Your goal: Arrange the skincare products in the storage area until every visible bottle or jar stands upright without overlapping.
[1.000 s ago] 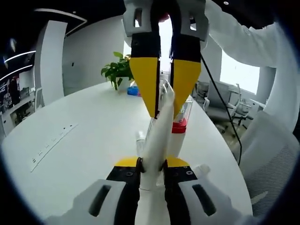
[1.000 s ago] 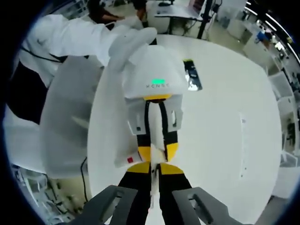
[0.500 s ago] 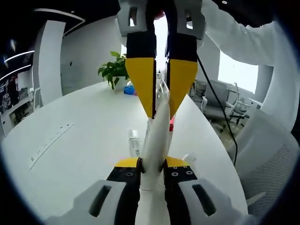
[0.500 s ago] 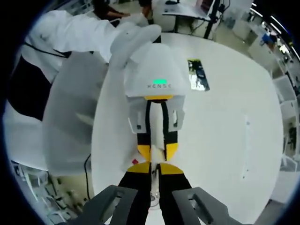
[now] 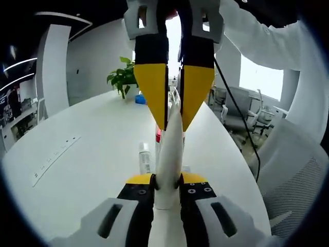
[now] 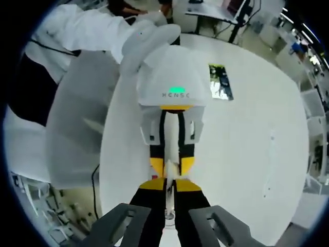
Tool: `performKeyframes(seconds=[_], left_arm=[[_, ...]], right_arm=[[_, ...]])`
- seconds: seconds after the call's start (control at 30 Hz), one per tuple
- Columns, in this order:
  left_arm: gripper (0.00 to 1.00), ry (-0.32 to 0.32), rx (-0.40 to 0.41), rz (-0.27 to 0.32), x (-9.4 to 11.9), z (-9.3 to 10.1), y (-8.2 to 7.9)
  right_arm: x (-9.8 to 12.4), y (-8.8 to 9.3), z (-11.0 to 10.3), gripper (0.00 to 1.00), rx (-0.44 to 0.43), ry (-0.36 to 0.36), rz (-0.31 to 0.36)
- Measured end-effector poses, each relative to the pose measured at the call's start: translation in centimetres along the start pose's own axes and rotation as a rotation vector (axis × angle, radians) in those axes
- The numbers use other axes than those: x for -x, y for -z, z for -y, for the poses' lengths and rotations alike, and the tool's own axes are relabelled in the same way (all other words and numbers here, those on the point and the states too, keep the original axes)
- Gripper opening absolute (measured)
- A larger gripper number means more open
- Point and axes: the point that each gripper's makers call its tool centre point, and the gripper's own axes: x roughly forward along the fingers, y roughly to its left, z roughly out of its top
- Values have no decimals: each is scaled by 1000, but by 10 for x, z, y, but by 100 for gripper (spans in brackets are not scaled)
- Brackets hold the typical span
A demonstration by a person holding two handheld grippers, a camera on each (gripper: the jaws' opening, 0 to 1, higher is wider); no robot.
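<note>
Both of your grippers clamp one white tube (image 5: pixel 169 149) above the white table (image 5: pixel 87 154); your left gripper (image 5: pixel 167 181) grips its base, your right gripper (image 5: pixel 174 110) pinches its crimped end (a small clear bottle (image 5: pixel 145 158) lies below).

Left gripper (image 5: pixel 166 181) and right gripper (image 6: pixel 169 184) clamped, tips meeting.

White tube (image 5: pixel 169 154) looks like smooth glossy plastic, table (image 5: pixel 92 154) is matt white, and the small bottle (image 5: pixel 144 157) at 9 o'clock of it is clear plastic
</note>
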Motion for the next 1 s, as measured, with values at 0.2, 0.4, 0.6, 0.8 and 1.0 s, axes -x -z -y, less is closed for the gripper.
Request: performKeyframes(seconds=[0.2,0.4,0.6,0.8,1.0], left_arm=[[14,-9,-1,9,-2,5,-1],[14,-2,0,16,-3,4,-2],[14,5,-36,16,-3,4,-3],[16,5,-43,20,-2,5,-3],[18,5,-42,20,-2,5,-2]], right_arm=[[0,2,-2,0,10,1,-19],[0,3,-3,0,2,6,-20],[0,3,0,0,20,4,-16],[-5,5,-2,0,15,1,-15],[-3,4,0,0,20,7,2]])
